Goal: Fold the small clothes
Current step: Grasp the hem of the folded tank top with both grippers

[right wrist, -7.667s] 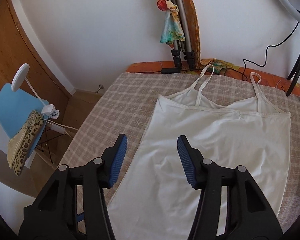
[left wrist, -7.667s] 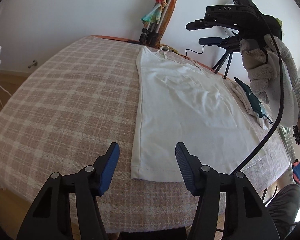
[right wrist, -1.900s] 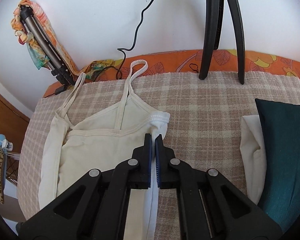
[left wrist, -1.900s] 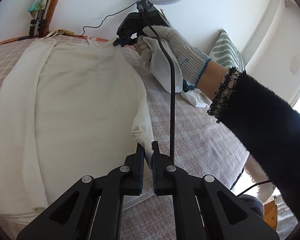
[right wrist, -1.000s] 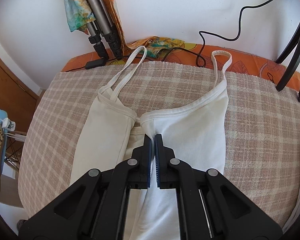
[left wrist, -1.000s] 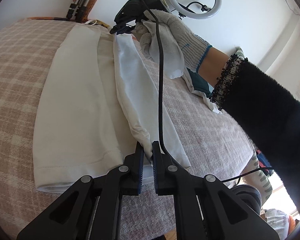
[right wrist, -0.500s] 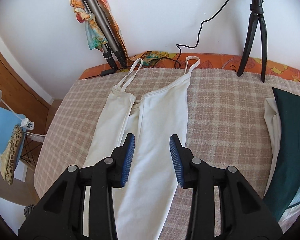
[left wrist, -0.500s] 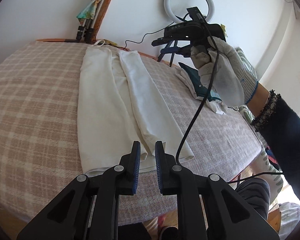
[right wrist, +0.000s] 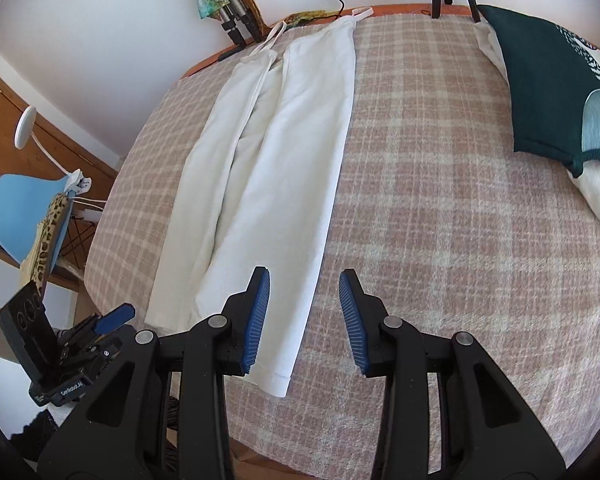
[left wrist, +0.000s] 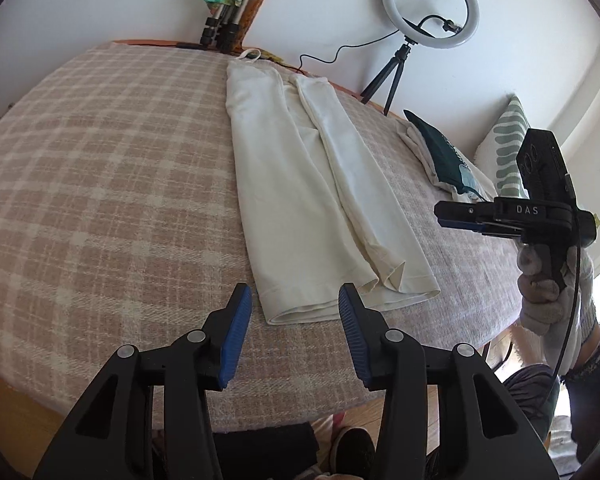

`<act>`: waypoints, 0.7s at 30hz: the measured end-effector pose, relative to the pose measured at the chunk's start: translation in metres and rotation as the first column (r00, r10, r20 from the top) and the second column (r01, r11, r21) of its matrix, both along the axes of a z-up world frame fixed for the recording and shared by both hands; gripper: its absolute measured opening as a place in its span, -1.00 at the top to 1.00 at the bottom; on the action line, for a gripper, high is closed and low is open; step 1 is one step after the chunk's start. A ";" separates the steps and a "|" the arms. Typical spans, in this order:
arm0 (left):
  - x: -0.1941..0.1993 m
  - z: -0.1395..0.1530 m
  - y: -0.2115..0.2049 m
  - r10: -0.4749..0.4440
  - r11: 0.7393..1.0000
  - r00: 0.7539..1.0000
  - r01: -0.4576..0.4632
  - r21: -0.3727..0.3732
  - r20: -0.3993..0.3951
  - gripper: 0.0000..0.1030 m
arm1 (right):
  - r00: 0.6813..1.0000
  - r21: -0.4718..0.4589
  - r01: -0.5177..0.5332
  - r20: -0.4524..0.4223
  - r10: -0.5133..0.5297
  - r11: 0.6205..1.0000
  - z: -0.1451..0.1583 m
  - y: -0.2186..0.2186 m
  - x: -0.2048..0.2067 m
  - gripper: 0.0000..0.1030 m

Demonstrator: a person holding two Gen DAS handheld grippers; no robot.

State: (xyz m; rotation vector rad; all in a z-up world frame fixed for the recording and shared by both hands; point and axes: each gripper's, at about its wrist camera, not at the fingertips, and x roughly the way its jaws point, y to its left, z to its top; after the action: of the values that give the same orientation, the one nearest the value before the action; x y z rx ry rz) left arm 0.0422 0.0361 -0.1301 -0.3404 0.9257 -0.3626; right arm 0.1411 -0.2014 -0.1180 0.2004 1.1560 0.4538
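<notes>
A white strappy top (left wrist: pixel 300 184) lies flat on the plaid table cover (left wrist: pixel 100 184), both long sides folded in toward the middle, a narrow strip. It also shows in the right wrist view (right wrist: pixel 276 152). My left gripper (left wrist: pixel 294 328) is open and empty, just short of the top's hem. My right gripper (right wrist: pixel 304 316) is open and empty, above the hem's right edge; it also shows at the right of the left wrist view (left wrist: pixel 460 216), off the table edge.
Folded dark green and white clothes (right wrist: pixel 552 80) lie at the table's right side. A ring light on a tripod (left wrist: pixel 430 4) and a second tripod with a scarf (left wrist: pixel 228 4) stand at the back. A blue chair (right wrist: pixel 24 212) stands left of the table.
Both grippers have let go of the top's folded right side, opened wide and pulled back toward the hem end. The right gripper has moved down off the table's right edge.
</notes>
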 end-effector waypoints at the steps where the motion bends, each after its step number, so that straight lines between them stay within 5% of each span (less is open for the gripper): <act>1: 0.001 -0.004 0.001 -0.003 1.000 1.000 0.003 -0.017 -0.019 0.15 | 1.000 0.003 -0.008 -0.015 0.008 1.000 -0.006 0.003 -0.007 0.25; 8: 0.006 -0.018 0.005 -0.021 0.995 0.997 0.014 -0.096 -0.068 0.26 | 0.994 0.037 -0.060 -0.094 0.063 0.998 -0.033 0.017 -0.035 0.26; 14: 0.013 -0.025 0.012 -0.018 0.990 0.996 0.006 -0.138 -0.088 0.87 | 0.996 0.057 -0.045 -0.075 0.049 0.997 -0.041 0.018 -0.038 0.81; 21: -0.001 -0.002 0.023 -0.015 0.982 0.999 0.009 -0.187 -0.033 0.92 | 1.000 0.149 0.003 -0.030 0.001 0.989 -0.025 -0.010 -0.046 0.89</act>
State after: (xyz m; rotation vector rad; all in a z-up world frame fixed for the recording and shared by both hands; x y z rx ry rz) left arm 0.0416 0.0591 -0.1326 -0.5151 0.9298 -0.4573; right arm 0.0947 -0.2112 -0.1432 0.3380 1.1522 0.5383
